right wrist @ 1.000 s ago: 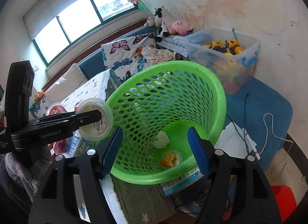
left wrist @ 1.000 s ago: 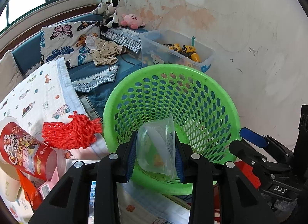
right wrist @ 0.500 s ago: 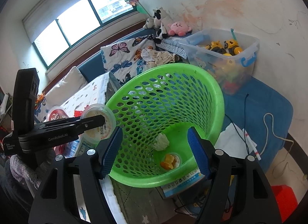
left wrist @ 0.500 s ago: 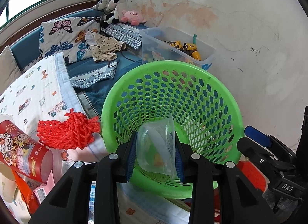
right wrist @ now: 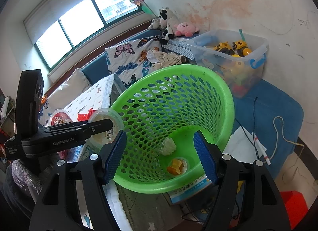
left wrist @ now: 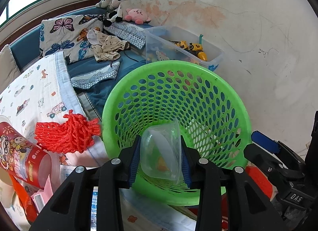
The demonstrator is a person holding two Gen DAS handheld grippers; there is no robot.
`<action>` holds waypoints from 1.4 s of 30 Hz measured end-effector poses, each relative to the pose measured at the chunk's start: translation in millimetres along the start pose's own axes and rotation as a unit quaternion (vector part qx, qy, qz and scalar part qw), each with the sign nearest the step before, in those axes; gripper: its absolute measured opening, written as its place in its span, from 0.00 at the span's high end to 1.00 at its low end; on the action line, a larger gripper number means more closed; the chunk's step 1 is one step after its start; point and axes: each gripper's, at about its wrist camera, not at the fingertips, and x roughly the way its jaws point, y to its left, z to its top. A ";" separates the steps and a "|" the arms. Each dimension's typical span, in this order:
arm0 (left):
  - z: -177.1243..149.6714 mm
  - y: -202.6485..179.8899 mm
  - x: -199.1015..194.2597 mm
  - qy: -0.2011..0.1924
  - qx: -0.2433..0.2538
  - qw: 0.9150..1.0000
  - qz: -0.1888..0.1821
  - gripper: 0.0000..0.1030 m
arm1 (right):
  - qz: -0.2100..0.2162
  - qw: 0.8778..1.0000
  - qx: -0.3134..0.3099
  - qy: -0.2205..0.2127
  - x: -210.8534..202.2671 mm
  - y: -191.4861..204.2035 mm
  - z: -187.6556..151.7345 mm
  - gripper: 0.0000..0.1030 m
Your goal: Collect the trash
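Left fingers (left wrist: 135,157) grip clear cup (left wrist: 161,155) (loosening); right fingers (right wrist: 116,151) spread, empty; "GenRobot.AI" legible.

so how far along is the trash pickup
Partly done. The green basket already holds a crumpled wad and a small cup with orange scraps. In hand: the left claw has a clear plastic cup between its pads at the basket's rim; its jaws have just eased open slightly. Still out: the red mesh net and red paper cup. The right claw is open, empty.
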 end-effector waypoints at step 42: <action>-16.0 9.9 -52.3 -0.038 -0.015 0.999 -0.009 0.55 | 0.004 1.000 0.001 -0.011 -12.6 4.9 1.0 0.30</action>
